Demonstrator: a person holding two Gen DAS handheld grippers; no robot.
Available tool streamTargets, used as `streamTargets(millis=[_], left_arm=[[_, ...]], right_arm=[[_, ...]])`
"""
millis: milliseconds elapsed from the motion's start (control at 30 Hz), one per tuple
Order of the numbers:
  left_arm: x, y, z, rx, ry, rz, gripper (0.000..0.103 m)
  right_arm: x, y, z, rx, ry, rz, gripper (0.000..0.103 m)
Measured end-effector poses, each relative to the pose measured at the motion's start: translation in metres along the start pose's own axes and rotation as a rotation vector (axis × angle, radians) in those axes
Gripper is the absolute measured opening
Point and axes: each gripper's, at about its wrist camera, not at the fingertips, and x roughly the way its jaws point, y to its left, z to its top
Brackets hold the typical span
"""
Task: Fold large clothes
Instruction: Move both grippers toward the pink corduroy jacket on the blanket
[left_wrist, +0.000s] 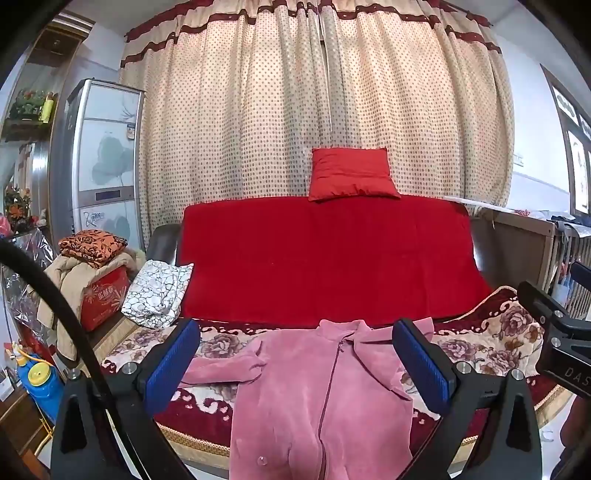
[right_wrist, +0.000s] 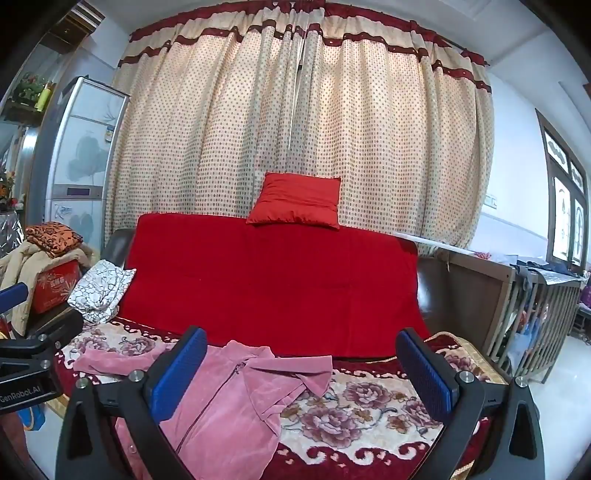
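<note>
Jaws wide on both grippers, left gripper (left_wrist: 296, 363), right gripper (right_wrist: 301, 369), one pink jacket (left_wrist: 321, 402), one red cushion (left_wrist: 352, 173)

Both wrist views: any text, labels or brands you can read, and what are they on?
"GenRobot.AI": black body of the left hand-held gripper.
"DAS", cut off: black body of the right hand-held gripper.
Red cardboard box: gold print, unreadable.
Tall silver cabinet: sticker too small.

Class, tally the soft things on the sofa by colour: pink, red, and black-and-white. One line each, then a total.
Pink: 1, the jacket
Red: 2, the cushion and the throw
Black-and-white: 1, the pillow
Total: 4
</note>
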Motion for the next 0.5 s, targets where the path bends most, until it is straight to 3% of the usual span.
streamTargets(millis=[367,500], left_arm=[[0.007,0.000,-0.008,0.007,0.023,-0.008,0.103],[0.028,0.002,-0.020,0.003,0.112,-0.042,0.103]], right_arm=[[-0.002,0.004,0.005,-0.008,0.013,0.004,0.103],[-0.002,-0.001,0.002,-0.013,0.043,0.016,0.103]])
